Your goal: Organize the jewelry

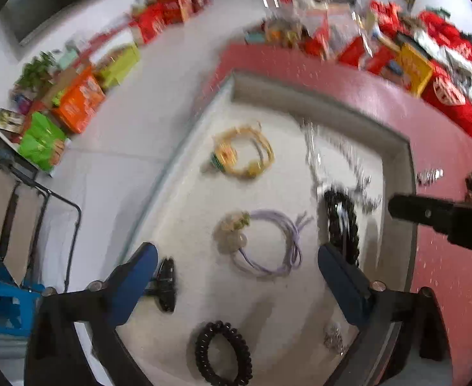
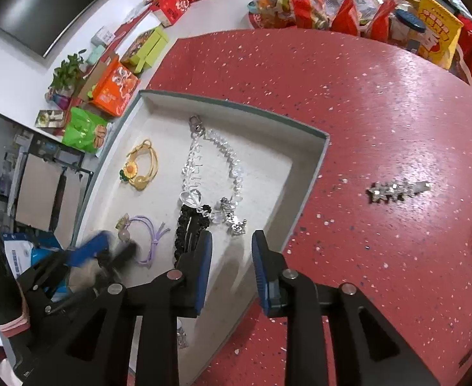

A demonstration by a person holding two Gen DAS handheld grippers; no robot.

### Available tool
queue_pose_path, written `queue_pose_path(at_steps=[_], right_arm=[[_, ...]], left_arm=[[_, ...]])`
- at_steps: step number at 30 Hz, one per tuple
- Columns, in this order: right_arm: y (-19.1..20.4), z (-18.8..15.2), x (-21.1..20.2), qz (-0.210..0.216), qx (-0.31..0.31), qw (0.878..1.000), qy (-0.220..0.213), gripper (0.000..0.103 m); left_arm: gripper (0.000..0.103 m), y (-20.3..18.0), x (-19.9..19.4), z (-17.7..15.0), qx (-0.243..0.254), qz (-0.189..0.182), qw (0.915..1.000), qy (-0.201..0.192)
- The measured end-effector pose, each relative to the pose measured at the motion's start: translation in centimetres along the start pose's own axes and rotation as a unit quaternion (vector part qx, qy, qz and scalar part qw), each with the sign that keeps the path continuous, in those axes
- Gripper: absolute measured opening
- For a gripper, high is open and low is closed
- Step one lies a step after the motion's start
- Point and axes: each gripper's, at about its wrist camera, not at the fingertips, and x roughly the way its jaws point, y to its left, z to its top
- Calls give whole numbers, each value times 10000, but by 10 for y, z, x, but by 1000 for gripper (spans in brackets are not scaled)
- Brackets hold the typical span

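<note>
Red speckled tabletop [image 2: 380, 103] is carrying a shallow white tray [image 2: 313, 164] with the jewelry lying inside it. The left gripper [image 1: 237, 259] is hanging over the tray with its 2 blue jaws standing wide apart and nothing between the pads; the purple cord bracelet [image 1: 268, 241] is lying on the tray floor below the gap. A yellow bracelet [image 1: 245, 152] with a sunflower charm is sitting farther back, a black spiral hair tie [image 1: 224, 353] nearer the camera, and a black hair clip [image 1: 166, 284] just beside the left jaw. The right gripper [image 2: 231, 251] is hovering over the tray's near right edge, jaws partly open and holding nothing. A clear crystal chain [image 2: 216, 167] is lying ahead of it, touching a black beaded piece [image 2: 187, 228]. A silver sparkly clip [image 2: 396, 191] is resting on the tabletop outside the tray.
</note>
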Motion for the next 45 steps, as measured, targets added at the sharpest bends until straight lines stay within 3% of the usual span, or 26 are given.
queue_pose_path(at_steps=[12,24,32,36,41,45], right_arm=[[1,-17,-20,19,4,10000,-47,28],[11,-32,-26,-58,-68,9999,67,31],[16,-52,-33,-68,-85,9998,193,53],[16,-63,-39,-95,-83,9996,250,58],[19,-77,-51,-189,-167,9994,233,74],[24,-86,-60,-287,-286,9988,277,76]], left_arm=[[101,-9,-11,-8,178,80,9998,87],[102,4,-24,-31,-106,193,9991,369],[102,9,-43,-44,-241,293,9984,422],[102,8,-54,-52,-229,287,9983,459],[102,6,-67,-65,-184,276,9980,535],[102,7,-80,-75,-204,259,9976,605]])
